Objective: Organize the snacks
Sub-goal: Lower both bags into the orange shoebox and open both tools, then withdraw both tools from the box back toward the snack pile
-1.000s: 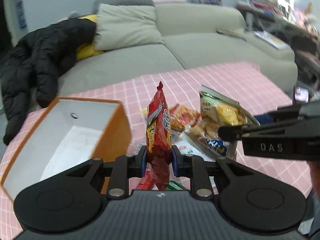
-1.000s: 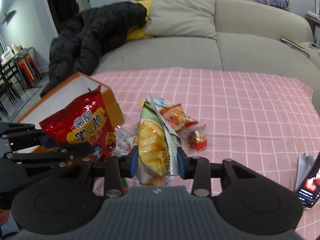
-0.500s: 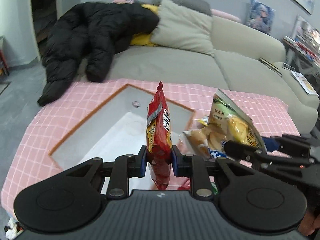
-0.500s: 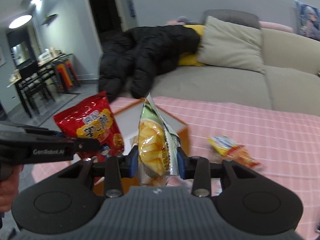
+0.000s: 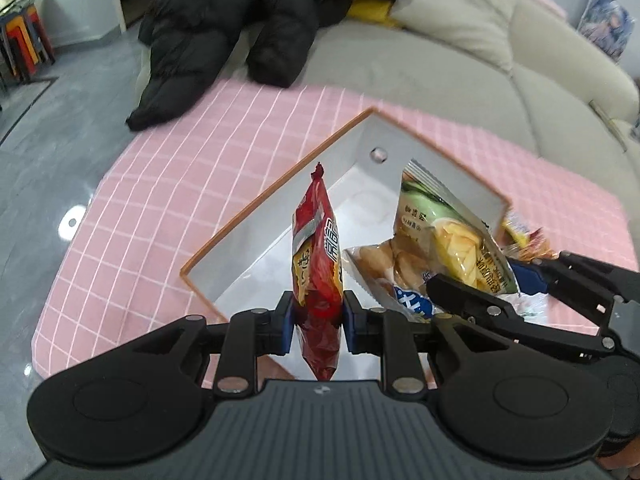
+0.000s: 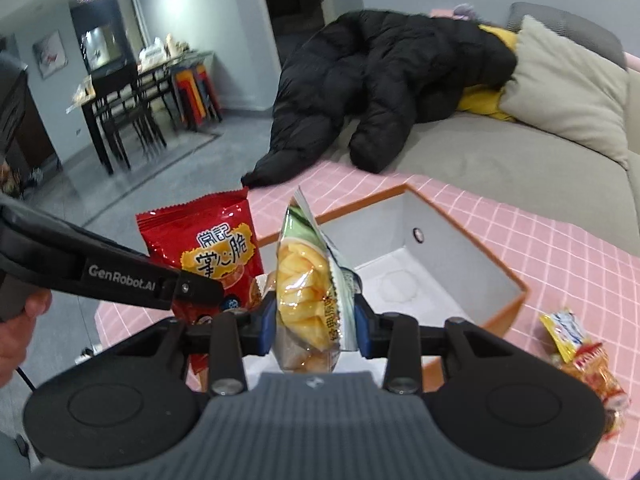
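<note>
My left gripper [image 5: 318, 326] is shut on a red snack bag [image 5: 318, 264] and holds it upright above the near corner of the orange box [image 5: 280, 192] with a white inside. My right gripper [image 6: 316, 326] is shut on a green and yellow chip bag [image 6: 308, 280], also over the box [image 6: 464, 264]. The right gripper [image 5: 516, 280] shows in the left wrist view with that chip bag [image 5: 452, 240]. The red bag [image 6: 212, 252] shows in the right wrist view. A clear bag of bread-like snacks [image 5: 380, 268] sits just below the chip bag.
The box stands on a table with a pink checked cloth [image 5: 180, 184]. Loose snack packets [image 6: 580, 352] lie on the cloth right of the box. A grey sofa [image 5: 460, 68] with a black jacket [image 5: 240, 20] is behind. The floor [image 5: 60, 120] drops off at the left.
Both grippers have swung left with their bags, from over the snack pile to over the open box. The box now lies right below them.
</note>
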Tool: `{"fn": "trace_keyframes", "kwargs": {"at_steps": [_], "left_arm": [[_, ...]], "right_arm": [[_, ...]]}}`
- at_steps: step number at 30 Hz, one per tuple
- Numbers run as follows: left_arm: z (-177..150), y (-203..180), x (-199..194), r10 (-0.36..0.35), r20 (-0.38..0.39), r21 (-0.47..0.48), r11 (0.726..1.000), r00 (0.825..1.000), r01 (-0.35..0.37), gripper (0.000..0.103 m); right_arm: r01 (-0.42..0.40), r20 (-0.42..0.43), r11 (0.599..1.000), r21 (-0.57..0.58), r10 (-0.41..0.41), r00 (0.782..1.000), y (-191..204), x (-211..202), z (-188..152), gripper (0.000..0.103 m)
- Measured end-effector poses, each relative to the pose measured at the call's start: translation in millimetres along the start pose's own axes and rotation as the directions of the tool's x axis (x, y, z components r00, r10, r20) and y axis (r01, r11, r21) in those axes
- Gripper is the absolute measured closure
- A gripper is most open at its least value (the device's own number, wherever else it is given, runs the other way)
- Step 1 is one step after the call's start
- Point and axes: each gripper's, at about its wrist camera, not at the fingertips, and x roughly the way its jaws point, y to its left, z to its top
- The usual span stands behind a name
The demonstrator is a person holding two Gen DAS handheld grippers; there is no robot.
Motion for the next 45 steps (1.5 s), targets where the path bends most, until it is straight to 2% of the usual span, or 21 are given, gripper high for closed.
{"fn": "trace_keyframes", "kwargs": {"at_steps": [5,13,24,32,34,39,40,45], "left_arm": [[4.3,8.9,30.4,0.035,-0.068,0.000,0.999,0.997,-0.035,0.076],[9.1,10.4,67.6,0.012,-0.160,-0.026,1.000,0.987,-0.016,0.076],[8.0,15.3,107.0,0.048,-0.242,-0.018,0.998,0.969,-0.054,0.076],[10.1,12.1,106.7,0.081,-0.220,0.006,0.997,0.972,-0.081,0.072],[10.2,10.9,101.7,0.097,-0.205,0.015,0.995,0.974,-0.095,0.063],[13.3,11.2,85.2,0.091,-0.163,0.004,0.996,0.982,-0.092,0.040],[14.3,11.4,80.2,0.085,-0.147,-0.001,0.996,0.985,-0.086,0.037],[15.3,8.1,43.4,0.067,-0.027,-0.064,0.996,0.997,-0.069,0.037]], "right_arm": [[-0.004,-0.072,0.999,-0.046,0.001,0.997,4.2,39.1,1.6,0.067],[-0.010,-0.173,0.994,-0.108,-0.009,0.985,2.3,92.5,-3.2,0.067],[-0.019,-0.254,0.985,-0.170,-0.025,0.967,6.4,125.2,-18.6,0.067],[-0.022,-0.257,0.991,-0.134,-0.013,0.966,2.0,125.5,-21.9,0.063],[-0.017,-0.244,0.990,-0.139,-0.018,0.970,2.9,121.3,-20.6,0.059],[0.013,-0.209,0.991,-0.130,-0.040,0.977,2.9,107.8,-13.3,0.034],[0.022,-0.200,0.992,-0.126,-0.047,0.979,2.6,103.9,-11.4,0.032],[0.061,-0.133,0.994,-0.095,-0.074,0.988,1.4,75.8,-5.1,0.026]]}}
